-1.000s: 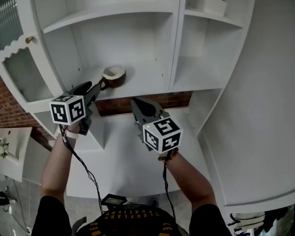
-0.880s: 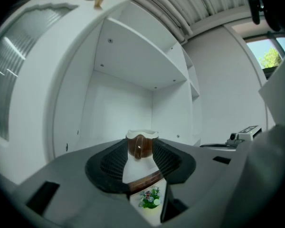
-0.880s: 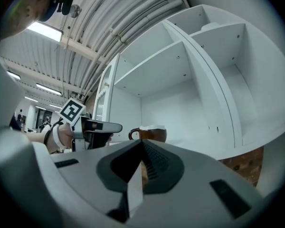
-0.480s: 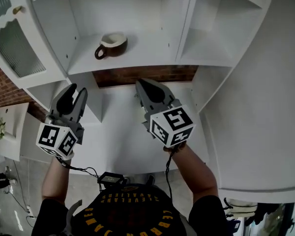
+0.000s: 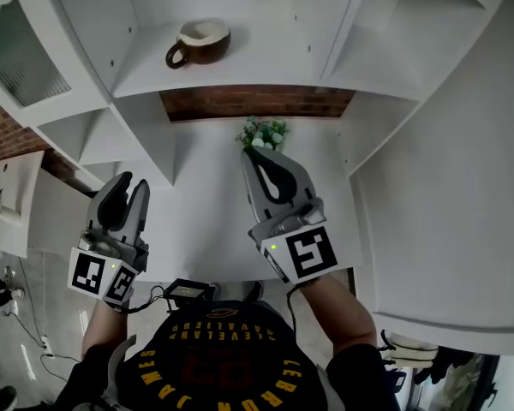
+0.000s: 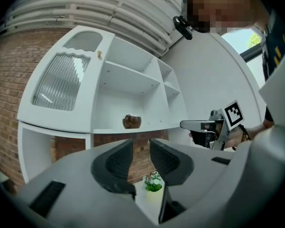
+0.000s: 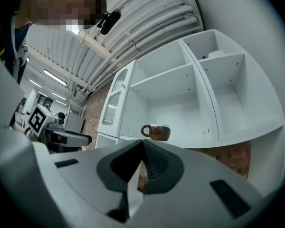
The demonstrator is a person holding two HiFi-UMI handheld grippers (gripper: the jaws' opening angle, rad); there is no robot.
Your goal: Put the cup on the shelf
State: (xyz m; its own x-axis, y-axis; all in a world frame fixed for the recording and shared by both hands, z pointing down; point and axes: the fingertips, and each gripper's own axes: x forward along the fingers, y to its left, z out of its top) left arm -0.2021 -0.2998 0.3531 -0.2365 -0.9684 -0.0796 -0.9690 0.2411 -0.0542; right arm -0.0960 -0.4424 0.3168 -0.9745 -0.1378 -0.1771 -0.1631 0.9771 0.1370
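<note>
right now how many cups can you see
1: the brown cup stands on the white shelf, left compartment, above the brick wall. Upper compartments are partly out of view.

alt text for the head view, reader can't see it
A brown cup sits on a white shelf, handle pointing left. Below it, a person holds two empty tongs over a white counter: the left tongs closing on nothing, the right tongs shut, near a small potted plant.

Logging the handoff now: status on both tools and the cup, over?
Left tool closing, nothing between its jaws. Right tool shut, empty. Cup upright on shelf, tools clear of it. Nothing blocking.
</note>
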